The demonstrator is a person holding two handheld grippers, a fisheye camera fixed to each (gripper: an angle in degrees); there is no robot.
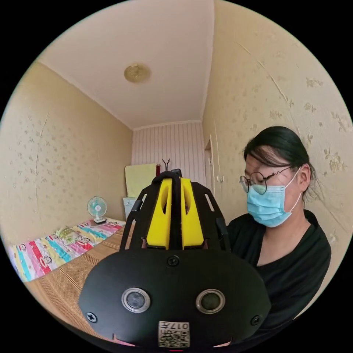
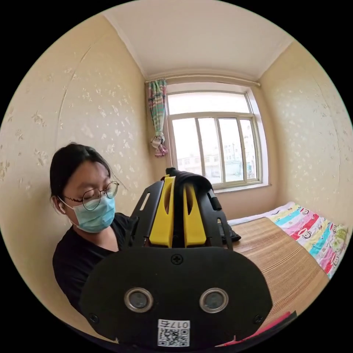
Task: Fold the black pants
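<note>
Wallpapered walls rise behind both raised claws, left claw (image 1: pixel 175 180) and right claw (image 2: pixel 180 174) each clenched on black fabric (image 2: pixel 189 176).

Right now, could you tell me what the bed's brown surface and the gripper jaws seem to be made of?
The brown surface looks like a woven bamboo or straw mat: fine parallel ribs, matte tan. The left gripper and right gripper have yellow jaws that look like moulded plastic, smooth with a slight sheen, in black frames.

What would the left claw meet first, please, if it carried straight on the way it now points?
Probably nothing close: the left claw, shut on a strip of black fabric, aims along the room above the woven mat toward the striped far wall. Depth is unclear.
</note>
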